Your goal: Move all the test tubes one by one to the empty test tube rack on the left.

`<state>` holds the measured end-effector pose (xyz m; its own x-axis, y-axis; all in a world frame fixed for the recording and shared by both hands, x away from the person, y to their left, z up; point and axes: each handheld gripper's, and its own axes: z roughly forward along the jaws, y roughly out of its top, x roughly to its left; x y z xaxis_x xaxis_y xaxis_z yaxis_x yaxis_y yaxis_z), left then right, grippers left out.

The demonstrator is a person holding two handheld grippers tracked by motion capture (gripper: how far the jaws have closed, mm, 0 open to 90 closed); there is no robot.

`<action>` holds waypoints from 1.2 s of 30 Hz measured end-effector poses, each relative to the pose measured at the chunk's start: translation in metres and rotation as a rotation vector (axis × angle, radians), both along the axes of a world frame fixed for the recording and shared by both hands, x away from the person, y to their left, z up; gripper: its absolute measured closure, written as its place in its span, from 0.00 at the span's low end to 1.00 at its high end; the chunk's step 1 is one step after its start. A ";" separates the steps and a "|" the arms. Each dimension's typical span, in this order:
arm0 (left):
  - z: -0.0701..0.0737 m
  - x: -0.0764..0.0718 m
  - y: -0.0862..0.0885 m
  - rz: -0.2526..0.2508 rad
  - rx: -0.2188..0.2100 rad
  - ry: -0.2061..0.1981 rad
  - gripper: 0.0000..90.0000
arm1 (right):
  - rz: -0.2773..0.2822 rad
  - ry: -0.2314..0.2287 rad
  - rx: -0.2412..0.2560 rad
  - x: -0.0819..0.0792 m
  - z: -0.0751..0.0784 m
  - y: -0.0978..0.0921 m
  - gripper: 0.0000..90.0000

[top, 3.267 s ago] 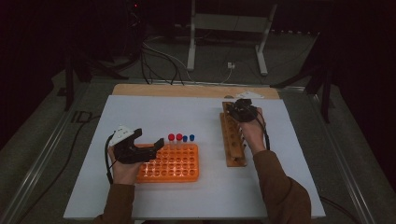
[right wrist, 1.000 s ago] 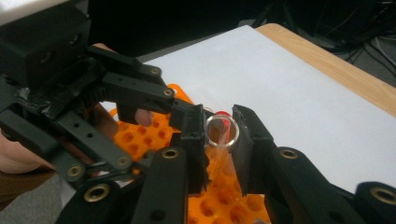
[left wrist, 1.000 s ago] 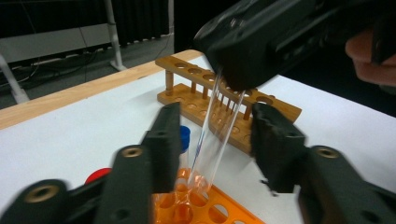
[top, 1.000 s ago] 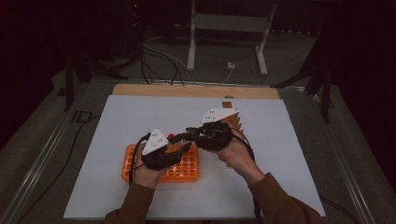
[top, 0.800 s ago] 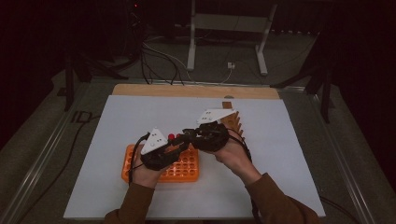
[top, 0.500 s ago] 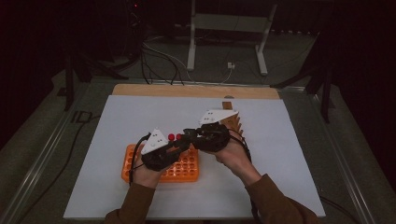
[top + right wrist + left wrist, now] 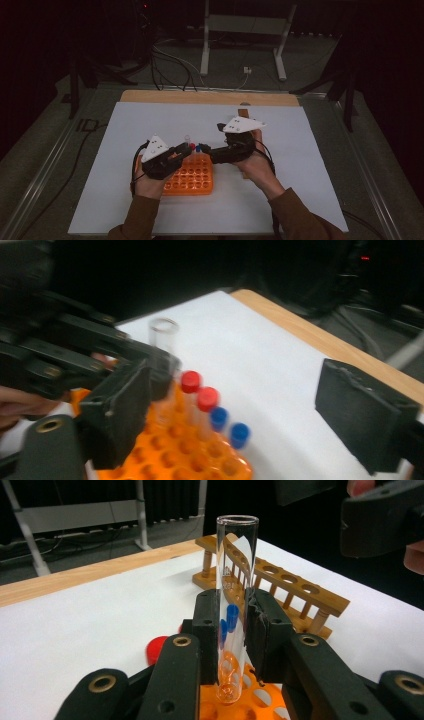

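Note:
A clear, uncapped test tube (image 7: 235, 570) stands upright between the jaws of my left gripper (image 7: 233, 630), which is shut on it just above the orange tube rack (image 7: 255, 706). In the high view the left gripper (image 7: 184, 150) holds the tube (image 7: 187, 140) over the rack's (image 7: 192, 175) far edge. My right gripper (image 7: 240, 415) is open, its jaws wide apart, facing the tube (image 7: 164, 340) from close by. In the high view the right gripper (image 7: 207, 151) sits just right of the left one. Red-capped tubes (image 7: 190, 381) and blue-capped tubes (image 7: 239, 434) stand in the rack's far row.
A wooden tube rack (image 7: 295, 587) with empty holes lies to the right, partly behind the right hand (image 7: 260, 167) in the high view. White sheet (image 7: 150, 125) covers the table, with a wooden strip (image 7: 200, 97) at its far edge. Cables trail from both grippers.
Since 3.3 s ago the right gripper came from the wooden rack to the left gripper at the orange rack. Over the last second both hands have barely moved.

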<state>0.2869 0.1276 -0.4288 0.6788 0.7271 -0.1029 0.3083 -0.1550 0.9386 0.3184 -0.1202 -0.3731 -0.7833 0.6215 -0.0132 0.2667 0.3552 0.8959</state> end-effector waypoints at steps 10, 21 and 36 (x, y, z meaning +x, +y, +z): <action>0.002 0.000 0.008 0.024 -0.010 -0.008 0.85 | -0.068 0.019 0.015 0.005 -0.009 -0.014 0.01; 0.007 -0.002 0.018 0.063 -0.014 -0.031 0.85 | -0.116 0.022 0.016 0.006 -0.019 -0.028 0.00; 0.007 -0.003 0.028 0.124 0.003 -0.054 0.85 | -0.195 0.007 0.013 0.000 -0.033 -0.057 0.00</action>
